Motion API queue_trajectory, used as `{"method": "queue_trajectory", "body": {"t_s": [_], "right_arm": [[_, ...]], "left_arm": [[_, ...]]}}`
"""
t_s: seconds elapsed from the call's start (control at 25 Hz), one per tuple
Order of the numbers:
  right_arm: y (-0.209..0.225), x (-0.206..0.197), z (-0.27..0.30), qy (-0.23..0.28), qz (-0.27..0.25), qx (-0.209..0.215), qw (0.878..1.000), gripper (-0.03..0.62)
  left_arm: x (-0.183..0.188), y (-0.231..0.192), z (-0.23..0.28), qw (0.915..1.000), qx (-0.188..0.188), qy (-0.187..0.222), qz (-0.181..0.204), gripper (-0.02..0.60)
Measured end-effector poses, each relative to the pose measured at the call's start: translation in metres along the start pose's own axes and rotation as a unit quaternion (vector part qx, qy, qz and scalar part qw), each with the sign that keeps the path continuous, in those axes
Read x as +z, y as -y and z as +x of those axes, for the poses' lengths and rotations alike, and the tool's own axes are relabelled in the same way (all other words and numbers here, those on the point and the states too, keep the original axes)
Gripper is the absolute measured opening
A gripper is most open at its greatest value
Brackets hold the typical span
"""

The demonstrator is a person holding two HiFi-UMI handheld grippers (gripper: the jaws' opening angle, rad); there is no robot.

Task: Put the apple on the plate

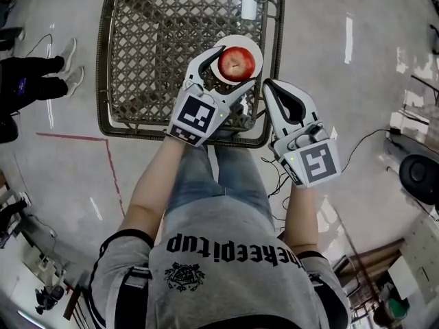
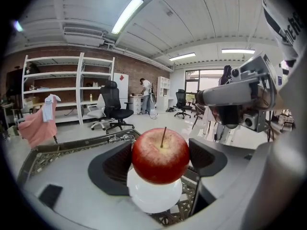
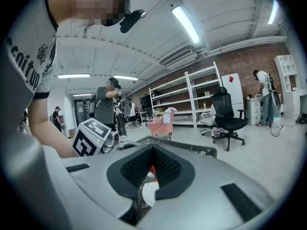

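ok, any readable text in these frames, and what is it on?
"keepitup": on the grey T-shirt, upside down in the head view; the letters before it are unclear.
Marker cubes on the left gripper and right gripper: square patterns only, no words.
Red sign on the white cabinet: too small to read.

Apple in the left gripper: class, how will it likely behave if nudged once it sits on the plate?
Likely to roll: the apple is round, and the white plate under it looks barely wider. Probably firm: it shows no dent where the left gripper clamps it. Its glossy skin might slip.
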State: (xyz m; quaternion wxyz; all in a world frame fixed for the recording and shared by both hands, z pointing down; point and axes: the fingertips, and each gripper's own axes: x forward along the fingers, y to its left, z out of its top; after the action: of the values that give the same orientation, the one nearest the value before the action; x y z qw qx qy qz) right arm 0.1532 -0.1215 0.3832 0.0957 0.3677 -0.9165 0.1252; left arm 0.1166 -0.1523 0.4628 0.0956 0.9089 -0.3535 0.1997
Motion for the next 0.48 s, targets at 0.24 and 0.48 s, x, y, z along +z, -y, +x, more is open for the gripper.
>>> {"method": "queue_trajectory", "body": {"t_s": [0.24,0.48], "right_arm": [[0.01,-0.007,-0.007,-0.006,0.009,-0.002,1.0,-0.006],[0.008,-0.027,0.003,-0.014,0.012,0.002,1.0,-0.006]], "left_arm": [[-0.011,0.004,0.014,0.9999,-0.001,-0.011,0.0,0.394],[-0.037,-0.003,0.024,0.9997,0.003,-0.016,-0.019,0.394]]}}
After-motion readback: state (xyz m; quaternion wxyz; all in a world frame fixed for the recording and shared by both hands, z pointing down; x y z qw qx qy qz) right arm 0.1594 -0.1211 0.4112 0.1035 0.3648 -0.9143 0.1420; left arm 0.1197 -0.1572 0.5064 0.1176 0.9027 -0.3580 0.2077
